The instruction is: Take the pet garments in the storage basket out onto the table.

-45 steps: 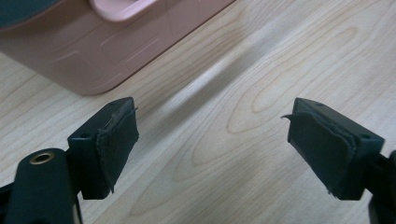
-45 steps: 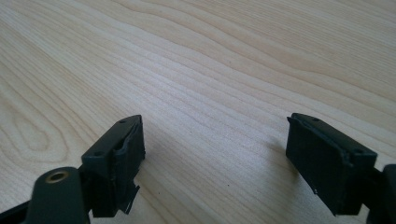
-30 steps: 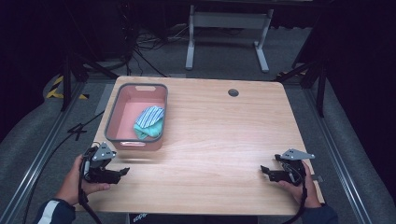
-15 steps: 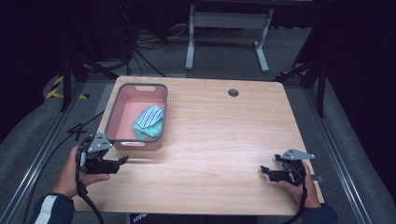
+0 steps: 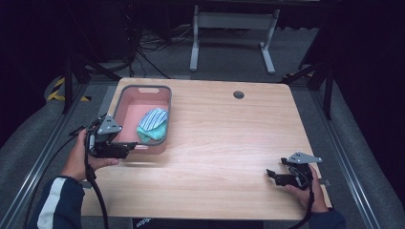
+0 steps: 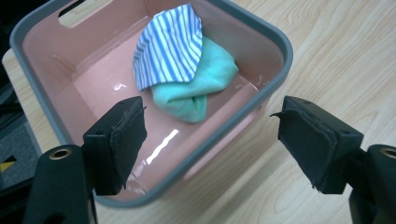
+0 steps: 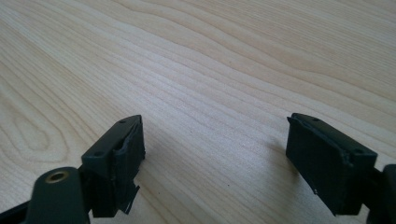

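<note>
A pink bin with a grey rim [image 5: 143, 88] stands at the table's left. It holds a blue-and-white striped cloth [image 5: 153, 119] lying on a green cloth [image 5: 152, 134]. My left gripper [image 5: 128, 149] hovers at the bin's near edge, open; its jaws have just been opening slightly, with nothing gripped. In the left gripper view the left gripper [image 6: 210, 135] looks down on the bin rim [image 6: 275, 42], the striped cloth [image 6: 170, 44] and the green cloth [image 6: 205, 79]. My right gripper [image 5: 271, 175] rests open near the table's front right; between the right gripper's [image 7: 215, 149] jaws lies bare wood.
The wooden table [image 5: 229, 138] has a round cable hole [image 5: 239, 94] at the back. A white metal stand [image 5: 229, 28] and cables lie on the floor behind it. Dark rails run along both sides.
My left hand has lifted off the table's front left and moved up toward the bin's near edge. The right hand has stayed still.
</note>
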### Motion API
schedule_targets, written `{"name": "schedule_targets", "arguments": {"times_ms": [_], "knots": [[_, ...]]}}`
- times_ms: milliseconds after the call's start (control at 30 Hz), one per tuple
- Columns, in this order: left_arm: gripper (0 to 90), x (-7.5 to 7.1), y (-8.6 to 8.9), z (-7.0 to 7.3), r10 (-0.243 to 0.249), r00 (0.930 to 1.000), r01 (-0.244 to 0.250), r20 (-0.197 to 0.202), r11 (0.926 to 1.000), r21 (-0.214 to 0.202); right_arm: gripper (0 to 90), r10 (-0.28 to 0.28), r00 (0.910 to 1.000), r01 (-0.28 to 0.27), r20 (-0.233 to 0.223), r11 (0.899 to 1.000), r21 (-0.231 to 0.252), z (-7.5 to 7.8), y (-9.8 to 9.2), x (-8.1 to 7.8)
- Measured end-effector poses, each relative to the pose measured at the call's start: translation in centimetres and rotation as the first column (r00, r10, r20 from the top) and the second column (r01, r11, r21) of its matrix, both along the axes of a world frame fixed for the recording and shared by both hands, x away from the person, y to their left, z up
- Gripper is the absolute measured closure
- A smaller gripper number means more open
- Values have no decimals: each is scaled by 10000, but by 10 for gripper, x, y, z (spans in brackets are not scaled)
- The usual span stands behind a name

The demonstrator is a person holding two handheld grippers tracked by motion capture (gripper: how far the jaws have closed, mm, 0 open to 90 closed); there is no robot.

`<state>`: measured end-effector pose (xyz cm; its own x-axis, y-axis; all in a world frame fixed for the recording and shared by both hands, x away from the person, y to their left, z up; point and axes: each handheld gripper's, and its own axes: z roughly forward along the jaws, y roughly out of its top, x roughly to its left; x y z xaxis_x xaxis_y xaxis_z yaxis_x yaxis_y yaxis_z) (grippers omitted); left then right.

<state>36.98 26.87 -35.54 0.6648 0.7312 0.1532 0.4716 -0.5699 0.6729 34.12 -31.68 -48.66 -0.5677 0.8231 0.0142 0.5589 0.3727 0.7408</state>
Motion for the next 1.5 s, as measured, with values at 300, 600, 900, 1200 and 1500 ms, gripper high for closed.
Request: {"name": "schedule_targets", "arguments": {"times_ms": [300, 600, 900, 1200, 1500], "knots": [[231, 37, -17, 1, 30, 9982, -7, -605, 9993, 370, 201, 8, 10000, -8, 0, 10000, 1, 0, 0, 0], [213, 72, -28, -7, 277, 9923, -192, -1208, 9973, 703, 201, 7, 10000, -7, -2, 10000, 1, 0, 0, 0], [211, 98, -35, -24, 418, 9840, -210, -1733, 9925, 1202, 201, 3, 10000, -3, -1, 10000, -1, 0, 0, 0], [201, 121, -46, -33, 409, 9720, -83, -2316, 9901, 1404, 201, 6, 10000, -6, 0, 10000, -3, 0, 0, 0], [193, 140, -51, -49, 733, 9511, -237, -3000, 9859, 1657, 201, 12, 10000, -12, 1, 10000, -1, 0, 0, 0]]}}
